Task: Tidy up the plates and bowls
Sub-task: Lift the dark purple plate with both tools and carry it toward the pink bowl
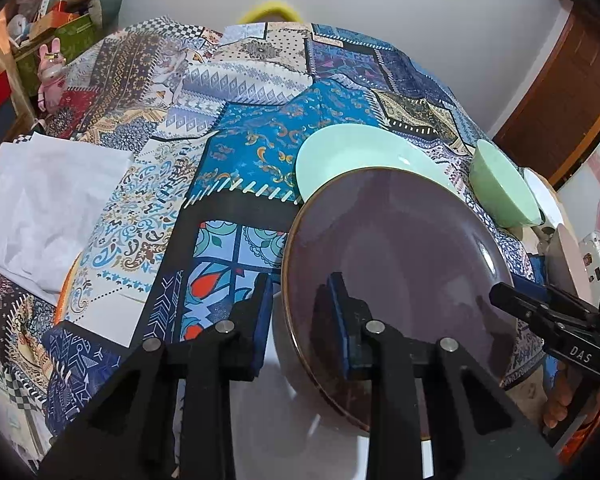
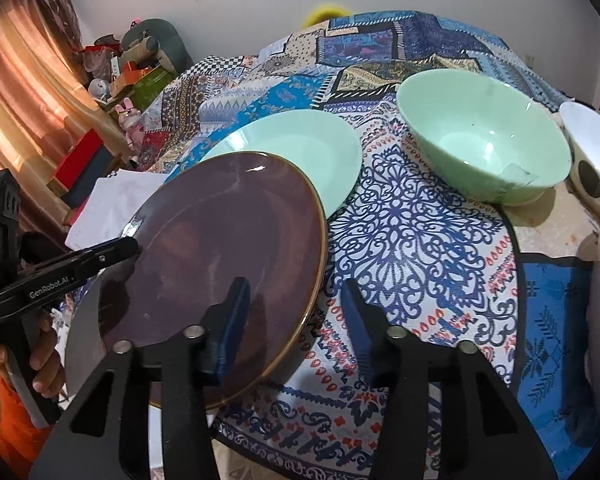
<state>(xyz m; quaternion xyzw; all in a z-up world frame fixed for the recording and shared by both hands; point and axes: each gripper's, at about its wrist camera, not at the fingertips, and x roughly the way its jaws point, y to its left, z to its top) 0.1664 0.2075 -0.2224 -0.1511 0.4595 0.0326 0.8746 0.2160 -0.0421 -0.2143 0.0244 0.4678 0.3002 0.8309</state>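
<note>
Even indoor light, glare specks on brown plate [image 2: 220, 248] rim — fisheye bending, dark vignette at corners.

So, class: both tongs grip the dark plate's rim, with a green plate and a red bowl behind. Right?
The bowl is green, not red: see the right wrist view. Left tongs and right tongs grip the dark plate by its rim, green plate behind.
</note>
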